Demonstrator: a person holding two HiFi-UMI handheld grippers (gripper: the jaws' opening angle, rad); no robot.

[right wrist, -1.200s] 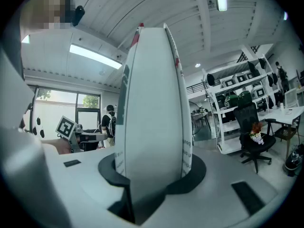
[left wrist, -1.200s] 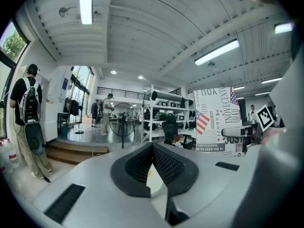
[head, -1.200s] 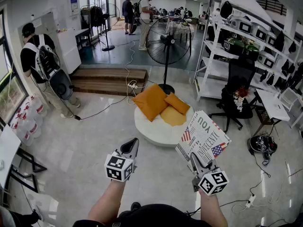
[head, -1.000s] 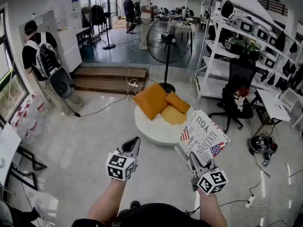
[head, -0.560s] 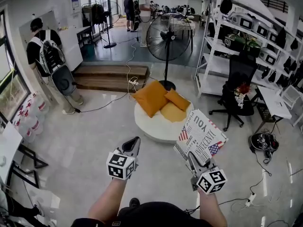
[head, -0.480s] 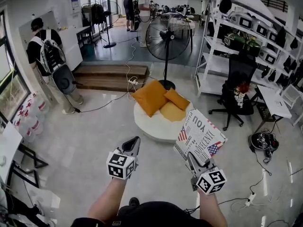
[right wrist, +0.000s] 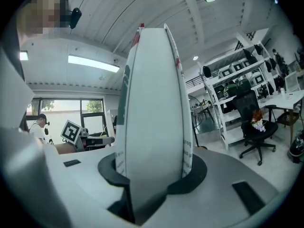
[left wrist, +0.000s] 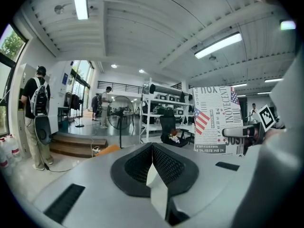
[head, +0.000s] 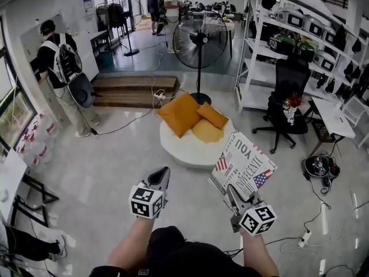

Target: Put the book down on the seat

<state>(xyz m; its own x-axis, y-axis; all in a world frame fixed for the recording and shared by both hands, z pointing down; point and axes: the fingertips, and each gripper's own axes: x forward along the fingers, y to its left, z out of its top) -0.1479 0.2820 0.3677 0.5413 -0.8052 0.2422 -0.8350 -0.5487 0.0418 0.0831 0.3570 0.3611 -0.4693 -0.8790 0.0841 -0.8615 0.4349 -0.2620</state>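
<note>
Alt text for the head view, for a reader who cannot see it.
The right gripper holds a book, short of a round white seat with orange cushions. The left gripper is shut and empty.

Standing fan (head: 199, 39) behind orange cushions (head: 180, 113); black office chair (head: 288, 91) beside white shelving (head: 258, 69); backpacked person (head: 56, 62) near wooden steps (head: 130, 91).

A pale glossy floor (head: 98, 172) runs back to a wooden step (head: 130, 91). A black pedestal fan (head: 199, 36) stands mid-room, with white shelving (head: 271, 68) and a black office chair (head: 288, 91) at right. Strip lights (left wrist: 80, 1) cross the white ceiling.
</note>
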